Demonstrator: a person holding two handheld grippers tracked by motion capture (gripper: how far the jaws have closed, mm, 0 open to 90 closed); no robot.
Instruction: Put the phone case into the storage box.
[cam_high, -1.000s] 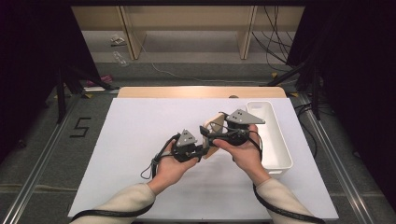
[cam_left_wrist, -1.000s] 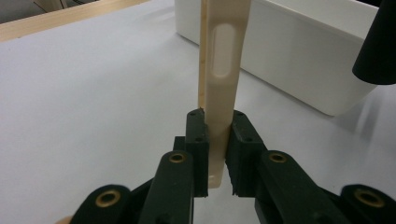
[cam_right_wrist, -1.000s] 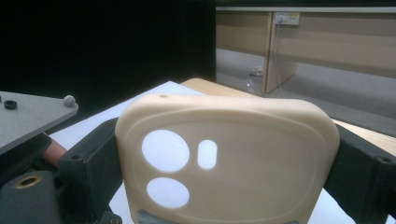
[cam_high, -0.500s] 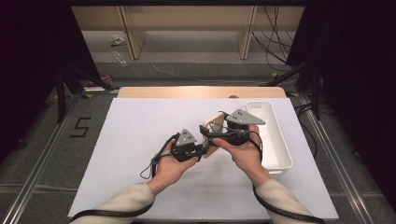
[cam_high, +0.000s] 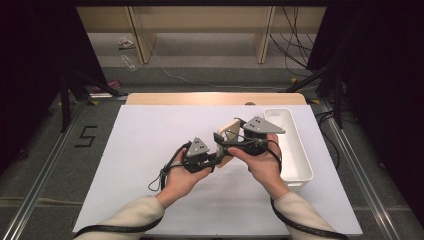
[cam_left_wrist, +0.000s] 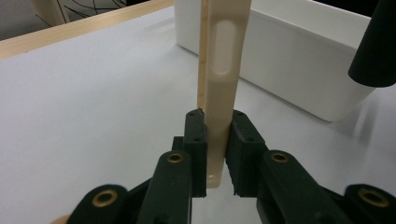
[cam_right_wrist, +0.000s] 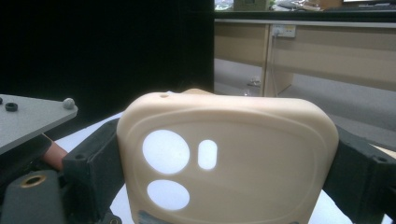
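Observation:
A beige phone case (cam_high: 230, 133) is held up above the white table mat (cam_high: 145, 135), between both grippers. In the left gripper view, my left gripper (cam_left_wrist: 217, 133) is shut on the case (cam_left_wrist: 223, 65) by its thin edge, which stands upright between the jaws. In the right gripper view, my right gripper (cam_right_wrist: 224, 170) spans the case's width. Its pads press on both sides of the case (cam_right_wrist: 261, 149), whose camera cut-outs face me. In the high view the left gripper (cam_high: 215, 157) sits just below and left of the right gripper (cam_high: 226, 145).
A long white bin (cam_high: 292, 150) stands at the right of the mat, also seen behind the case as a white bin (cam_left_wrist: 299, 60). A wooden table edge (cam_high: 215, 98) runs along the back. Cables hang from both grippers.

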